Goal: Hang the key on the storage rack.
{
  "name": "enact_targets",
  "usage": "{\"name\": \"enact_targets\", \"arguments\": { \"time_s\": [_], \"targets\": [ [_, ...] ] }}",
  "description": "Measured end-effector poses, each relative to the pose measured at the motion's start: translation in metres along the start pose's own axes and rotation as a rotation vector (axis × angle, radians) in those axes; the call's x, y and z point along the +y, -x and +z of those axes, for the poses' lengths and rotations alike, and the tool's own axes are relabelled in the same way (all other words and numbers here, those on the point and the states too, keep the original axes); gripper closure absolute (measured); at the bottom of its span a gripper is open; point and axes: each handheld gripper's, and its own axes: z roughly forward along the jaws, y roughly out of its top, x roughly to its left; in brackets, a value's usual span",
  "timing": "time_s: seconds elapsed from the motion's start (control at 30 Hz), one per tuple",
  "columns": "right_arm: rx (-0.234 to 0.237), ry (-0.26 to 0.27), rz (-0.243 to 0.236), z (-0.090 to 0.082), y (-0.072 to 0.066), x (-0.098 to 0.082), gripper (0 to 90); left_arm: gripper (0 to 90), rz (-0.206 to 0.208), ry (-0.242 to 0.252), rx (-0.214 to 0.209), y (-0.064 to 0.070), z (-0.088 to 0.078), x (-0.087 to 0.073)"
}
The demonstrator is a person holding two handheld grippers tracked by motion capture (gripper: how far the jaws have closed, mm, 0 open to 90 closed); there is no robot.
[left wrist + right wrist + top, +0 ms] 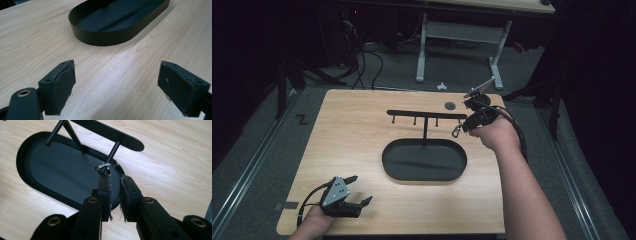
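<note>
A black hook rack [427, 114] stands in a black oval tray [387, 160] at mid-table. My right gripper [463, 127] is at the bar's right end. In the right gripper view a metal key ring [105, 166] hangs around the end peg [113, 151] below the rack bar [112, 132], just past my right gripper [114, 177]. Its pads stand a narrow gap apart and nothing is pressed between them. The tray [22, 170] lies beneath. My left gripper [361, 189] rests wide open near the table's front left, empty. In its own view my left gripper [116, 80] faces the tray [100, 37].
A small grey disc [450, 105] lies on the wooden table [347, 135] behind the rack's right end. Beyond the far edge stand a white desk frame [457, 35] and floor cables [362, 65]. The person's right forearm [522, 190] crosses the table's right side.
</note>
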Motion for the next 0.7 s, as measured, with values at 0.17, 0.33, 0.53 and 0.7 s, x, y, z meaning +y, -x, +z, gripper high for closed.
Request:
{"name": "enact_targets", "arguments": {
  "time_s": [0.17, 0.33, 0.53, 0.7],
  "targets": [
    [0.018, 0.002, -0.009, 0.002, -0.003, -0.002, 78.8, 15.2, 0.001, 0.003, 0.002, 0.0, 0.0, 0.0],
    [0.025, -0.003, -0.025, 0.006, -0.009, -0.001, 72.1, 15.2, 0.003, -0.001, 0.0, 0.0, 0.0, 0.0],
    [0.007, 0.0, -0.017, 0.01, -0.011, 0.003, 70.6, 15.2, 0.0, -0.001, -0.002, 0.0, 0.0, 0.0],
    [0.013, 0.016, -0.007, 0.011, -0.011, 0.004, 67.7, 15.2, -0.001, 0.005, 0.0, 0.0, 0.0, 0.0]
  ]
}}
